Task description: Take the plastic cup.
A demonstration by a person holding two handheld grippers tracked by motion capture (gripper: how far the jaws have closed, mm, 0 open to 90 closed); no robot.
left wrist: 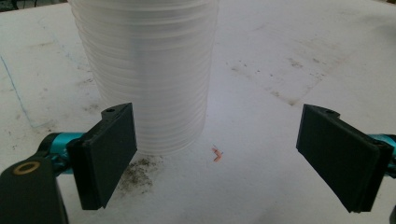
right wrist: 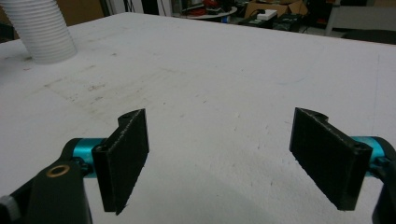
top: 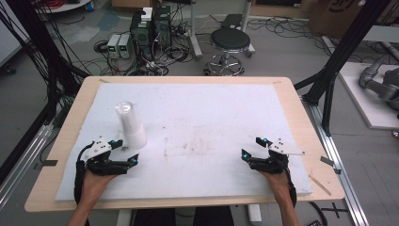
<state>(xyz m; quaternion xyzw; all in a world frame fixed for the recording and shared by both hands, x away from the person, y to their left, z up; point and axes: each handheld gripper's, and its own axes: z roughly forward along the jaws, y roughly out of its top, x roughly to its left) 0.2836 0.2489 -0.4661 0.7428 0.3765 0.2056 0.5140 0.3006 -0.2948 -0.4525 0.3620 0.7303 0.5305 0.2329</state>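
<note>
A tall stack of translucent white plastic cups (top: 130, 123) stands upside down on the white foam board (top: 197, 108), left of centre. My left gripper (top: 126, 151) lies just in front of the stack, open, with nothing between its jaws. In the left gripper view the cup stack (left wrist: 149, 70) rises close ahead, a little beyond the left pad, and the left gripper (left wrist: 219, 156) gapes wide over bare foam. My right gripper (top: 254, 147) rests open near the board's front right. In the right gripper view the right gripper (right wrist: 219, 161) holds nothing, and the cup stack (right wrist: 42, 30) stands far off at top left.
The foam board covers a wooden table (top: 61, 136). Dirt smudges (top: 188, 148) mark the board's middle, and a small orange scrap (left wrist: 216, 154) lies near the stack's base. Beyond the table stand a black stool (top: 229, 42), computer boxes (top: 150, 28) and floor cables.
</note>
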